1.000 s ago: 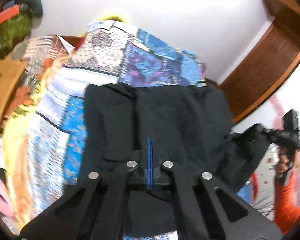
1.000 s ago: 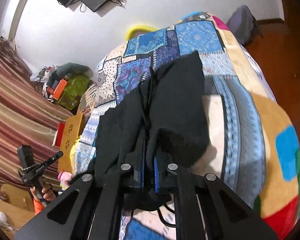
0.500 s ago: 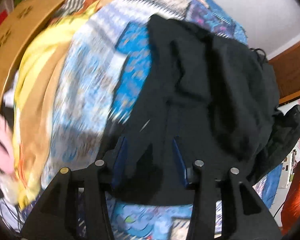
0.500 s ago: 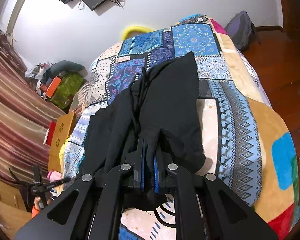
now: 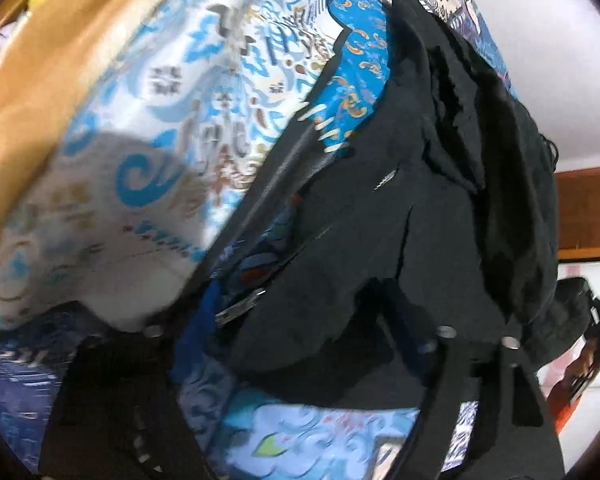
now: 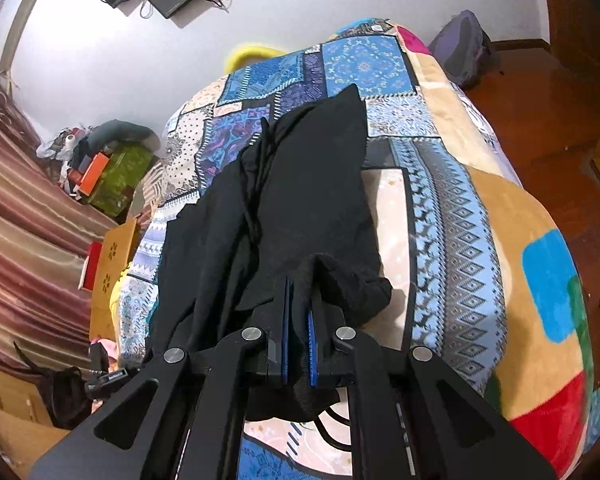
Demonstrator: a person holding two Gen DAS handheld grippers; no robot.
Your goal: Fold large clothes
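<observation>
A black garment (image 6: 300, 208) lies lengthwise on a bed under a patchwork bedspread (image 6: 452, 240). The right gripper (image 6: 298, 344) is clamped tight on a bunched fold at the garment's near end. The left gripper (image 5: 300, 340), low over the other near corner, has just been opening; its fingers (image 5: 198, 332) now stand wide, with loose black cloth lying between them, unpinched.

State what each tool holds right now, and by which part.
Right tool pinches a bunched fold at the black garment's near end. Left tool, jaws just opened, holds nothing.
</observation>
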